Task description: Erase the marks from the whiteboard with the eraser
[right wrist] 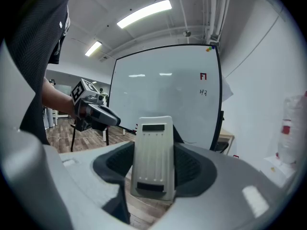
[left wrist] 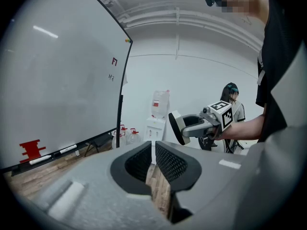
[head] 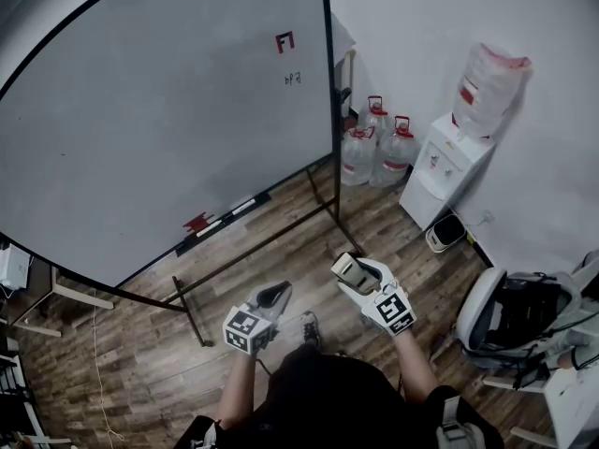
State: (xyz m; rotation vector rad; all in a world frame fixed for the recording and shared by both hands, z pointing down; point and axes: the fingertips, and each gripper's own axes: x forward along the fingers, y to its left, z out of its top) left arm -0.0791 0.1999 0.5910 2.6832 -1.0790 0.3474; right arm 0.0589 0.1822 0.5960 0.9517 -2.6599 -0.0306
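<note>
clamping eraser (right wrist: pixel 153 157) in right claw (head: pixel 351 274); left claw (head: pixel 278 295) clenched; marked whiteboard (head: pixel 140 110) on wood floor (head: pixel 281 255), water jugs (head: pixel 379 148) beside.

Head view: from above the person's head, looking steeply down at the wooden floor (head: pixel 281 241) in front of the whiteboard (head: pixel 168 110). The board stands well apart, up-left in frame.
Left gripper view: low and close behind the left gripper (left wrist: pixel 152 151), whose jaws sit nearly together. It looks obliquely along the whiteboard's face toward its right edge.
Right gripper view: low and close behind the right gripper (right wrist: pixel 153 150), facing the whiteboard almost squarely. The clamped eraser (right wrist: pixel 153 164) fills the near centre.
Shared: all three views take in the red mark (head: pixel 284 42) near the whiteboard's top right corner. Each gripper view catches the other gripper before the board.
</note>
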